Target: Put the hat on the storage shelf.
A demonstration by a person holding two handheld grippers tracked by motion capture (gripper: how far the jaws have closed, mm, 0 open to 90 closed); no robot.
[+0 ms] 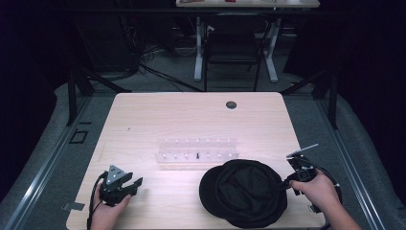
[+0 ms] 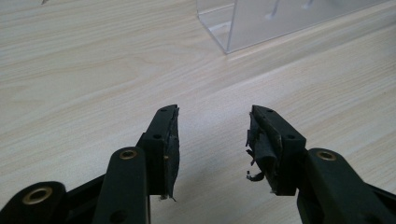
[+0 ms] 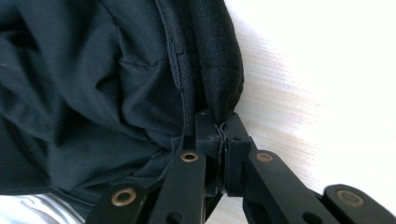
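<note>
High view: the right gripper pinches the rim of a black cap near the table's front-right corner. Left gripper, front-left, gapes empty.

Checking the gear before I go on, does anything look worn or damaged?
Yes: the left gripper has frayed pads; black strips peel off the right-hand jaw's inner face. The black hat lies upside down, lining showing.

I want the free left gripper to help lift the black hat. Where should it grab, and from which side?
Probably the hat's left brim edge, approached from the left, low along the table. The hat lies opening-up, so its rim is a thin fold that open jaws can straddle. The right gripper already pinches the right rim; the left gripper is open on that side.
</note>
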